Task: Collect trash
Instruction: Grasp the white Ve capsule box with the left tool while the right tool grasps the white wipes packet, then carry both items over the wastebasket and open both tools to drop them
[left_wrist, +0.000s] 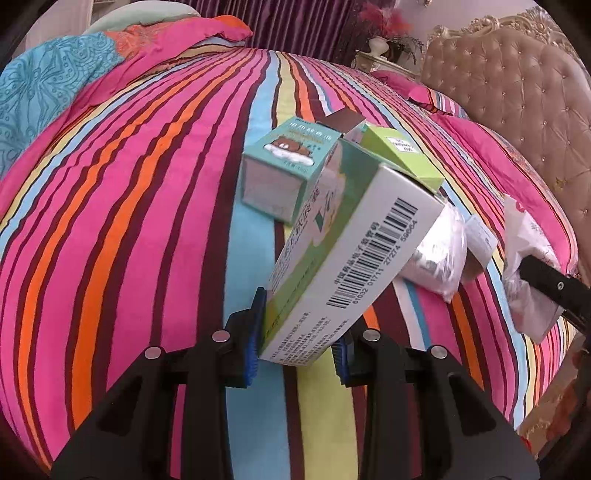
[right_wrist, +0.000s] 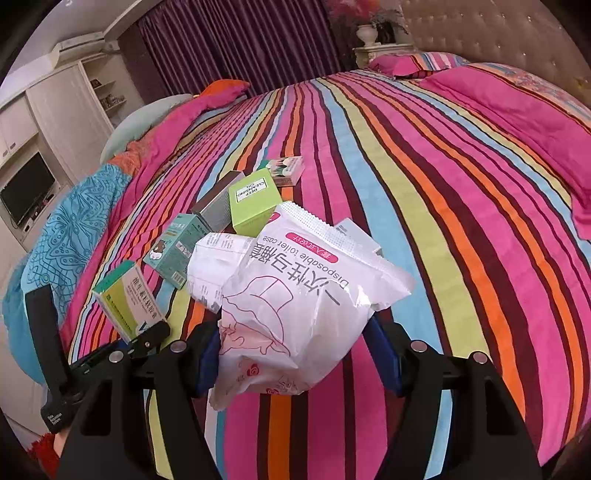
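Both tongs already grip trash lifted off the bed (right_wrist: 424, 177) middle: left gripper (left_wrist: 297, 332) clamps a box (left_wrist: 354, 254), right gripper (right_wrist: 295, 360) pinches a packet (right_wrist: 295, 295), while other boxes (right_wrist: 255, 206) wait there for collection.

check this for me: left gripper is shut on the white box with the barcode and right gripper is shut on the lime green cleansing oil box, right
Half right. The left gripper is shut on the white barcode box, but the right wrist view shows the right gripper shut on the white plastic packet; the green box lies on the bed.
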